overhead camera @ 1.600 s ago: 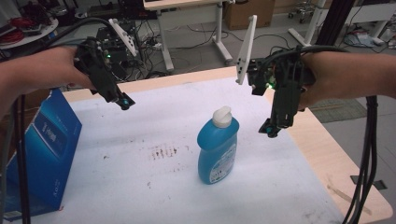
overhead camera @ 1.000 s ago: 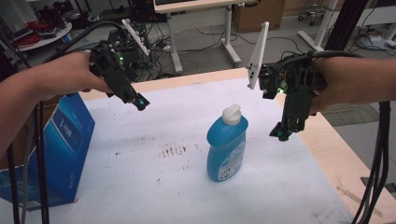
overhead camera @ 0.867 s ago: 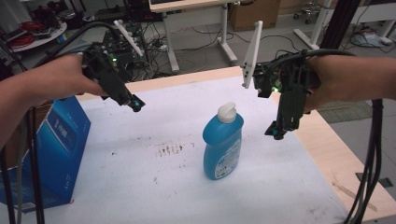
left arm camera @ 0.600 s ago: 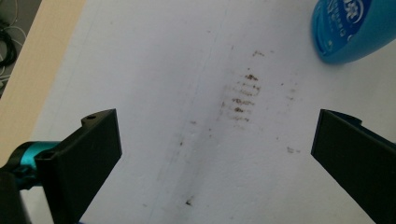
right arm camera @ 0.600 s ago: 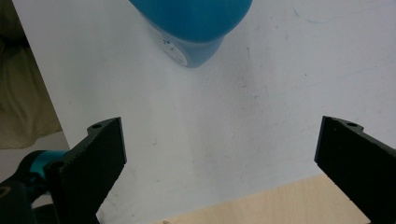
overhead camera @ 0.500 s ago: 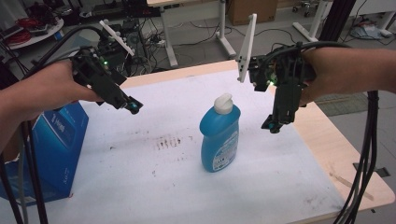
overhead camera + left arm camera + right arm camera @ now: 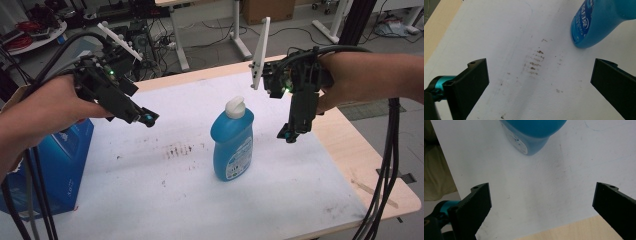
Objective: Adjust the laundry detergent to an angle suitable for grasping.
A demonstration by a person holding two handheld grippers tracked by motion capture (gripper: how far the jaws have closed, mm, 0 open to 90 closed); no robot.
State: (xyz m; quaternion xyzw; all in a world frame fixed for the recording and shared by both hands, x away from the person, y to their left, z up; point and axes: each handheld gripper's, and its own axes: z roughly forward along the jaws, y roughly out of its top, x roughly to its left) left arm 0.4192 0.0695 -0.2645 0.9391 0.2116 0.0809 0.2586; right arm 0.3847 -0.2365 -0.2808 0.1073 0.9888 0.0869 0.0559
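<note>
Blue bottle (image 7: 232, 145) stood upright on the white mat (image 7: 150, 190) between the left gripper (image 7: 145, 118) and right gripper (image 7: 289, 134), both with jaws spread apart and empty.

Your blue bottle (image 7: 233, 142) stands upright on the white sheet (image 7: 165, 200) covering the counter (image 7: 360, 165), its white cap (image 7: 235, 106) on top. Your left tongs (image 7: 145, 119) hang above the sheet, well to its left; your right tongs (image 7: 289, 134) point downward just right of it. A blue box (image 7: 62, 165) sits at the counter's left edge.
</note>
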